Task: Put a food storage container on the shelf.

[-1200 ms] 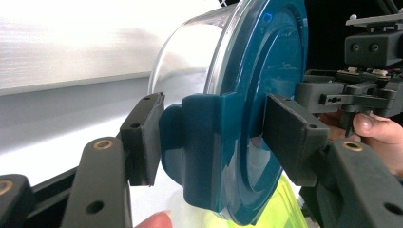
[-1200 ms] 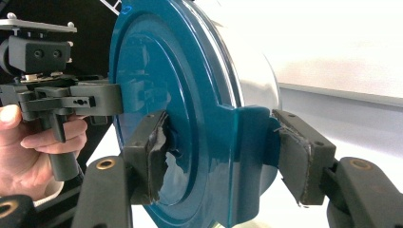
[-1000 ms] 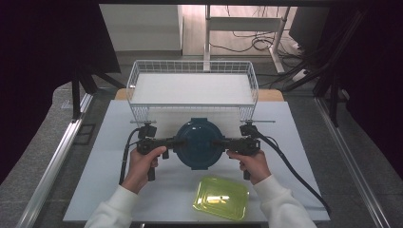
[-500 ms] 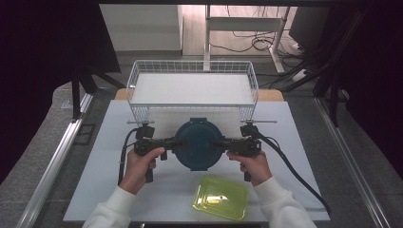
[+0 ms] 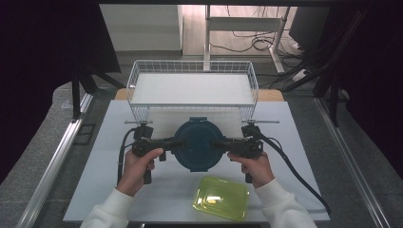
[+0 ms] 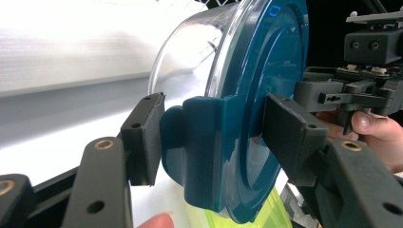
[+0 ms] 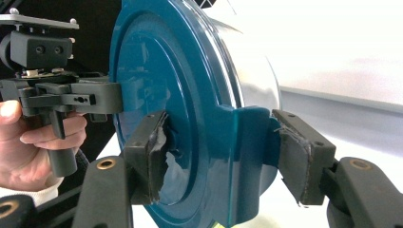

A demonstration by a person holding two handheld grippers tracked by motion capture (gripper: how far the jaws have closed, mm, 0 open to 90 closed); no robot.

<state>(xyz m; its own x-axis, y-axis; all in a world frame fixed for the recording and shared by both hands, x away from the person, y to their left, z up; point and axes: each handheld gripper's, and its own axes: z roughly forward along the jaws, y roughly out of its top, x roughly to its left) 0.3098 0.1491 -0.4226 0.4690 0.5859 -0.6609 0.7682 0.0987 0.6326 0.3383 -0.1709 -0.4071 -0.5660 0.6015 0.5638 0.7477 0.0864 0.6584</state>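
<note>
A round clear container with a dark teal lid (image 5: 198,145) sits in the middle of the white table, just in front of the wire basket. My left gripper (image 5: 175,142) comes at it from the left and my right gripper (image 5: 216,142) from the right. In the left gripper view the two pads (image 6: 145,137) clamp a teal side latch (image 6: 209,142) of the lid. The right gripper view has its worn pads (image 7: 153,156) pressing on the opposite latch (image 7: 242,147). I cannot tell whether the container rests on the table or hangs just above it.
A white wire basket (image 5: 192,64) stands behind the container at the table's far side. A yellow-green translucent lid (image 5: 221,198) lies near the front edge, right of centre. Black cables trail from both grippers across the table.
</note>
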